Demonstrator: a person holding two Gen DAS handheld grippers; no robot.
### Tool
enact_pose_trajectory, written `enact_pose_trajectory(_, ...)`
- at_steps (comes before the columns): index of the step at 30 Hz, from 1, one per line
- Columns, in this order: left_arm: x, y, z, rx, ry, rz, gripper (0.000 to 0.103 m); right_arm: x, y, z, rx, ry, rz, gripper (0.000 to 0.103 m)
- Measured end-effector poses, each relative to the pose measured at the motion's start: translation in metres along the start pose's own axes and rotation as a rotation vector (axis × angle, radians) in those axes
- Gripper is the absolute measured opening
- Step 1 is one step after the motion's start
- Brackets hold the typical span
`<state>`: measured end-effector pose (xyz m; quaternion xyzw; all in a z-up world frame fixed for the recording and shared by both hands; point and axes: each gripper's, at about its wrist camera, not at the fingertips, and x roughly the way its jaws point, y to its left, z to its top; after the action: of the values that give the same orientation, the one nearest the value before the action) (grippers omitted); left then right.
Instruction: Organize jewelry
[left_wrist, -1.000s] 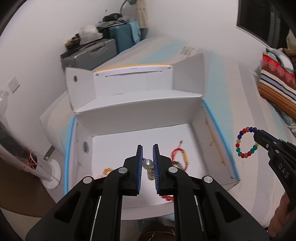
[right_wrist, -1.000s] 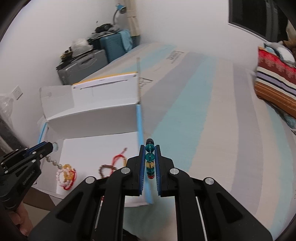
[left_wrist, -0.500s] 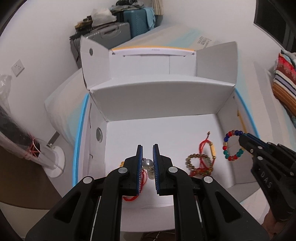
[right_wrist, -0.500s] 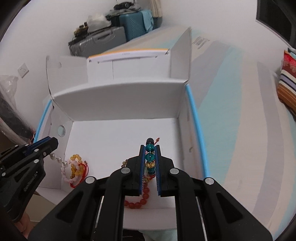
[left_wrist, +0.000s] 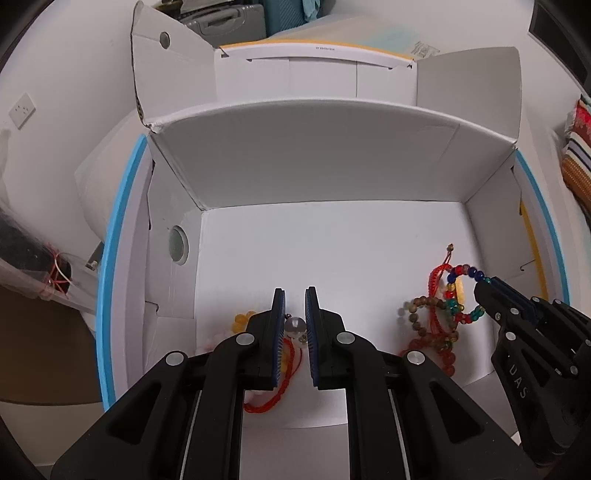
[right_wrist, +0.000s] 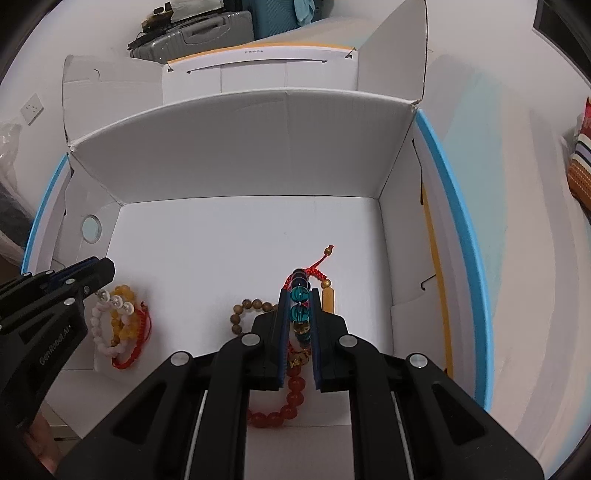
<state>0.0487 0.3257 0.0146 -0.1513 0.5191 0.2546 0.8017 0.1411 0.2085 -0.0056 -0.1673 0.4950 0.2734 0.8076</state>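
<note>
- Left hand-held gripper (left_wrist: 294, 295): jaws drawn narrow and clamped on a strand of pearl-like grey beads (left_wrist: 295, 325); one round bead sits between the blue pads, well back from the tips.
- In the right wrist view the same left hand-held gripper (right_wrist: 105, 271) enters from the left edge, and the pearl-like strand (right_wrist: 114, 301) hangs from its tip over the left end of the box floor.
- Directly under that strand lies a small heap: a pink bead bracelet (right_wrist: 99, 332), a yellow bead bracelet (right_wrist: 123, 314) and a red cord bracelet (right_wrist: 135, 349), overlapping one another.
- Right hand-held gripper (right_wrist: 299, 291): jaws narrow, gripping a multicoloured bead bracelet (right_wrist: 299, 295); teal beads fill the gap between the pads and a dark blue bead stands just past the tips.
- From the left wrist view the bracelet (left_wrist: 460, 293) shows as a full ring hanging from the tip of the right hand-held gripper (left_wrist: 482, 286), above the right end of the floor.
- Beneath and beside it lie a brown wooden bead bracelet (right_wrist: 245, 312), a red braided cord (right_wrist: 317, 267) with an amber tube bead, and an orange-red bead bracelet (right_wrist: 286, 406).
- Both hand-held grippers are inside the open white cardboard box (right_wrist: 258, 147), flaps raised, which rests on a bed (right_wrist: 517, 221) with a pale striped cover.
</note>
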Motion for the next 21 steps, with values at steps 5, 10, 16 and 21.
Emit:
enact_pose_trajectory(5,0.005,0.0,0.0,0.0,0.009,0.004,0.011,0.001,-0.001,0.0,0.0,0.008,0.001,0.01)
enact_pose_trajectory(10,0.007,0.003,-0.002,-0.016,0.012,0.002,0.026,0.0,-0.001,0.0,0.005,-0.001,0.006,0.021)
enact_pose_trajectory(16,-0.02,0.009,-0.006,-0.031,-0.068,0.009,0.058,-0.024,-0.004,0.0,0.019,-0.072,0.016,0.055)
enact_pose_trajectory(21,-0.051,0.011,-0.015,-0.041,-0.141,0.012,0.081,-0.054,-0.012,-0.005,0.036,-0.143,0.019,0.068)
